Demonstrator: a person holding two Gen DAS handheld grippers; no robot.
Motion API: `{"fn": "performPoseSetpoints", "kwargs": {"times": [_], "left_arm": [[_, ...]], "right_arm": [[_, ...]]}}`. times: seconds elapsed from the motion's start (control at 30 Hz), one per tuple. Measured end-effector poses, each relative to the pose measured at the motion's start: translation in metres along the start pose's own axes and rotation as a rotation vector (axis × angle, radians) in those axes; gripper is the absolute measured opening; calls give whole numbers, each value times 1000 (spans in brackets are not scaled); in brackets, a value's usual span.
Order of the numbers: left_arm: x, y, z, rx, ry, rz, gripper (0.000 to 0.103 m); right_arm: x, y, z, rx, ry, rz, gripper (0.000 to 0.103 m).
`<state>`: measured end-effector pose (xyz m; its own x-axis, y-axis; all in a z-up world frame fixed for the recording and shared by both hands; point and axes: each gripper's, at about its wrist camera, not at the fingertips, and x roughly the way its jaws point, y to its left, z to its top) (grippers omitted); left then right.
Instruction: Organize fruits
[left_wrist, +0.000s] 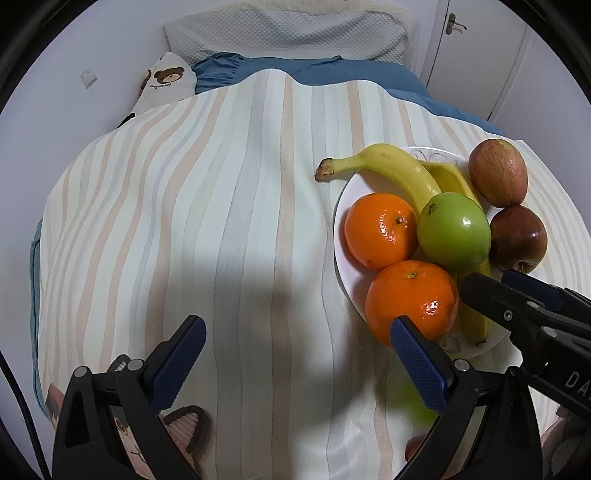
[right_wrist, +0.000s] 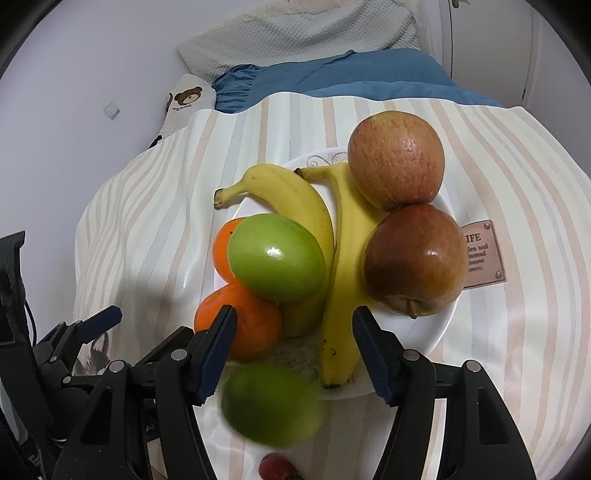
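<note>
Striped cloth – white plate heaped; blurred green fruit between right gripper jaws

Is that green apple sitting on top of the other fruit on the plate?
Yes, in the right wrist view the green apple rests on the oranges and against a banana.

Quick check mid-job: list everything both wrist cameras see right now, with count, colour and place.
plate: one, white, on the striped cloth
bananas: two, yellow, across the plate
oranges: two, orange, plate's left side
green apples: two; one stacked on the plate, one blurred between the right gripper's fingers
red apples: two, plate's right edge
small red fruit: one, bottom edge, unclear
striped cloth: one, pastel
leather label: one, brown, right of plate
pillow: one, grey, far end
blue bedding: behind the cloth
left gripper: open, empty
right gripper: open
</note>
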<state>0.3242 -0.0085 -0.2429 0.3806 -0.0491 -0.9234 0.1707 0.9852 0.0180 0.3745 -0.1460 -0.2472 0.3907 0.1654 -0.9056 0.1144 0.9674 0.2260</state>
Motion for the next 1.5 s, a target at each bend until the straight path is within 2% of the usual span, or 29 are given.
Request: {"fn": "performPoseSetpoints", "kwargs": {"times": [0.13,0.23,0.33,0.47,0.5,0.57,0.6,0.67,0.77,0.93,1.07,1.13,1.3,1.4,1.5], "left_arm": [[2,0,-2,10,14,3,102],[4,6,-8,23,29,27,102],[4,23,-26,15,49,63,102],[12,37,-50,-2,105,84,102],[15,39,-56,0,117,97,102],[19,41,-63,8,124,145,102],[20,43,-66,9,123,154,102],[20,46,-68,2,118,154,102],[17,46,-70,-2,108,151,102],[3,39,-67,-14,80,118,102],[-12,28,-58,-18,54,77,102],[-24,19,-48,-17,33,48,102],[-47,7,-14,-12,-15,-23,102],[-52,3,21,9,-47,-59,102],[-43,-9,58,59,-45,-82,102]], "right_arm": [[-3,-3,-2,18,9,14,68],[-16,-7,-14,39,31,90,68],[-17,-5,-38,45,98,154,68],[17,20,-66,-32,210,177,68],[26,25,-69,-53,228,157,70],[50,32,-74,-95,270,132,68],[56,34,-75,-116,262,119,63],[60,41,-74,-181,259,91,62],[53,47,-76,-215,240,69,62],[40,26,-76,-68,243,153,62],[17,11,-67,38,204,237,62],[0,5,-57,76,170,276,62],[-50,-1,-19,102,46,299,62],[-70,0,15,77,-18,254,62],[-75,1,49,54,-37,189,62]]}}
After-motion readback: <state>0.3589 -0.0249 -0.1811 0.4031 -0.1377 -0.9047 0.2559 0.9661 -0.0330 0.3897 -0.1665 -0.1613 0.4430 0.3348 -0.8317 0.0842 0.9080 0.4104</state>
